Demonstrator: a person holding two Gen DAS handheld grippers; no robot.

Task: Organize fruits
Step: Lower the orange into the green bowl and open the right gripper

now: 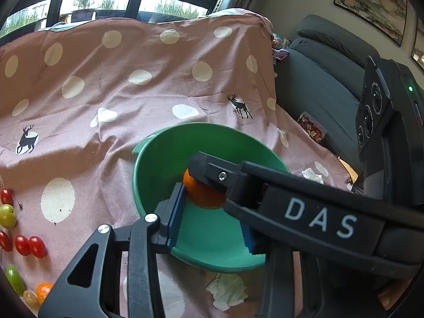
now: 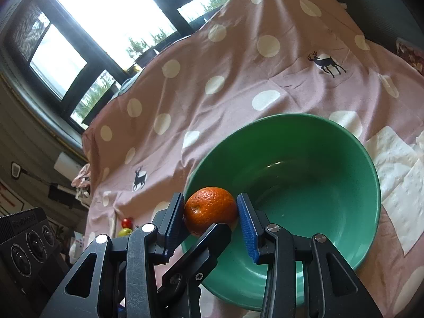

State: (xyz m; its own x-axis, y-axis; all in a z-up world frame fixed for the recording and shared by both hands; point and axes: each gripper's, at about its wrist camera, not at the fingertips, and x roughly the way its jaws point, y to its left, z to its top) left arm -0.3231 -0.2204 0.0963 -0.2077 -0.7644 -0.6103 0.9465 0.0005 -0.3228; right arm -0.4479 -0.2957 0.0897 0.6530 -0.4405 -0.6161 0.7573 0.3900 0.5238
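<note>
R hand-held gripper (image 2: 210,212) clamped on orange (image 2: 210,208) over green bowl (image 2: 304,143) | L hand-held gripper (image 1: 212,212): state unclear | L view only: tomatoes (image 1: 29,245)

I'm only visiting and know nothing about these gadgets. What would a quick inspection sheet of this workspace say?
Surface: pink polka-dot cloth with deer prints.
Job's things: orange over the near edge of the green bowl; the bowl holds no other fruit. Red cherry tomatoes, a green fruit and a small orange lie loose on the cloth.
Clutter: crumpled tissue, paper towels.
Grippers: right gripper fingers clamp the orange; left gripper has one finger against it, the other partly hidden.
Cables: nothing seen.
Surroundings: window, dark sofa, framed picture.
</note>
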